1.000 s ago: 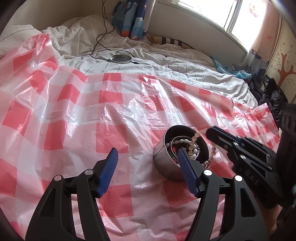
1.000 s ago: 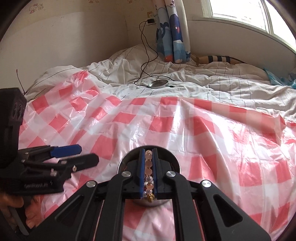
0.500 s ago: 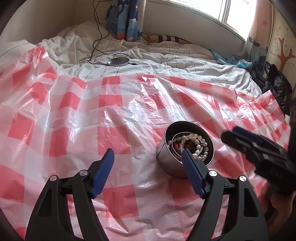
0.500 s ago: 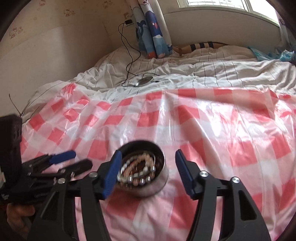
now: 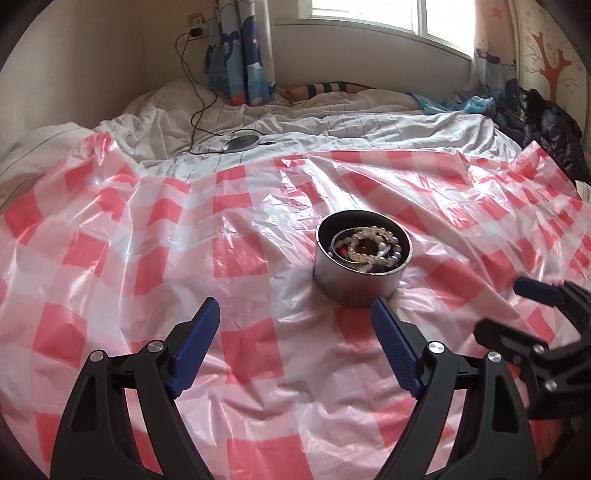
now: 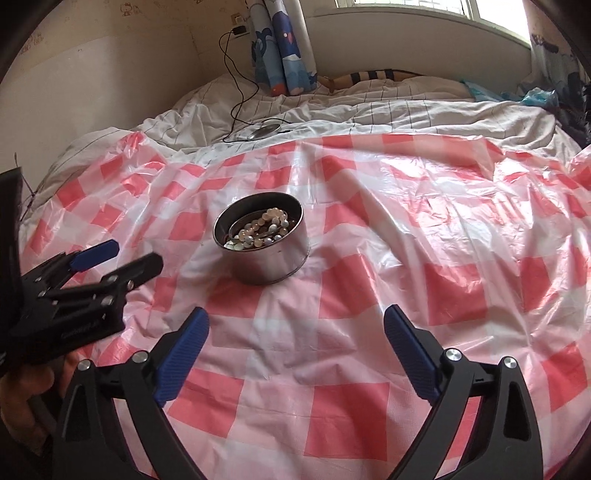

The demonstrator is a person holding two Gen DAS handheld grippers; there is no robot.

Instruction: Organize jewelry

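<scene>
Jewelry: your beaded bracelets (image 5: 373, 246) lie coiled in a heap inside the round metal tin (image 5: 354, 280); pale and pinkish beads show on top, with a few grey ones and a bit of red underneath. Individual pieces cannot be told apart.
Tin: it stands upright and open-topped on the red-and-white checked plastic sheet (image 5: 147, 258), in the middle of the bed. From your right wrist camera it sits ahead and to the left (image 6: 269, 258), the beads (image 6: 258, 230) gathered toward its near-left side.
Left tool: your left tool (image 5: 291, 332) is spread wide and holds nothing. Its blue pads (image 5: 195, 343) hang above the sheet, and the right-hand pad's tip is just in front of the tin's near wall, not touching it as far as you can see.
Right tool: your right tool (image 6: 295, 347) is also spread wide and empty, hovering over the sheet, well back from the tin. In the left camera it shows at the right edge (image 5: 517, 306), to the right of the tin.
Sheet: crinkled and glossy, it covers the near part of the bed.
Bed: a white striped duvet (image 5: 332, 125) lies beyond the sheet, with a grey round disc (image 5: 242, 142) on a black cable (image 5: 195, 110) resting on it.
Background: a blue patterned curtain (image 5: 240, 51) hangs below the window (image 5: 369, 14).
</scene>
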